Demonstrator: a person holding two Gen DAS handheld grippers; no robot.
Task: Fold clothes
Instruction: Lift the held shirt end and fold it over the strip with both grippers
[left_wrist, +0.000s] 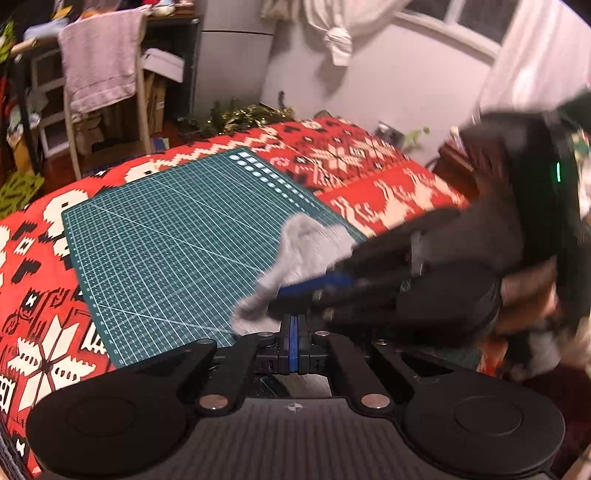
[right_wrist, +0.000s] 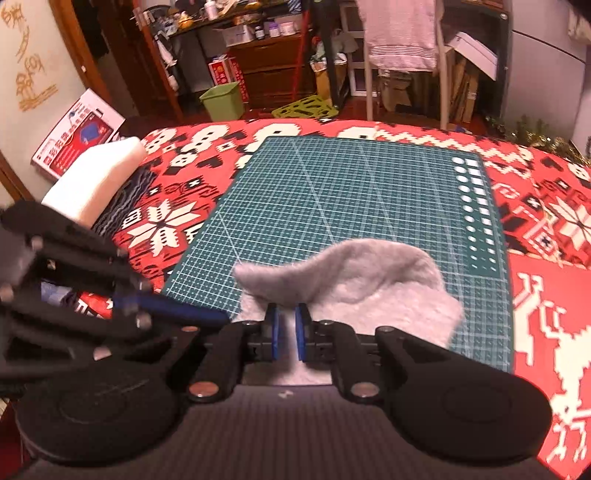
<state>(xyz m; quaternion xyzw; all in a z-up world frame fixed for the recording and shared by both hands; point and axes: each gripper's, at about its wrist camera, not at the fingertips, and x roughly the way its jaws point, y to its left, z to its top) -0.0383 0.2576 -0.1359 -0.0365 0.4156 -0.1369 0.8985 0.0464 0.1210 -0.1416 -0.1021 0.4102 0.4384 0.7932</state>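
Left hand-held gripper (left_wrist: 293, 341) first: its two blue pads are pressed flat together with nothing seen between them, so it is closed and empty, hovering at the near edge of the green cutting mat (left_wrist: 177, 236). Over to the right hand-held gripper (right_wrist: 287, 334): its two blue pads stand apart with a clear gap, so it is open, and white-grey fabric shows in and below that gap, though neither pad pinches it.

That fabric is the one grey cloth (right_wrist: 354, 284), a small fuzzy piece lying on the mat's near right corner, its far edge lifted into a rounded hump. In the left view the same cloth (left_wrist: 295, 258) sits just beyond the blurred right hand-held gripper (left_wrist: 317, 288), whose blue pad lies against it.

One mat, one cloth, two hand-held grippers. The mat lies in the middle of a surface covered by a red, white and black patterned cloth (right_wrist: 546, 229). At the surface's far left corner rests one white foam block (right_wrist: 94, 177). Beyond, one pale towel (right_wrist: 400, 33) hangs over a chair.
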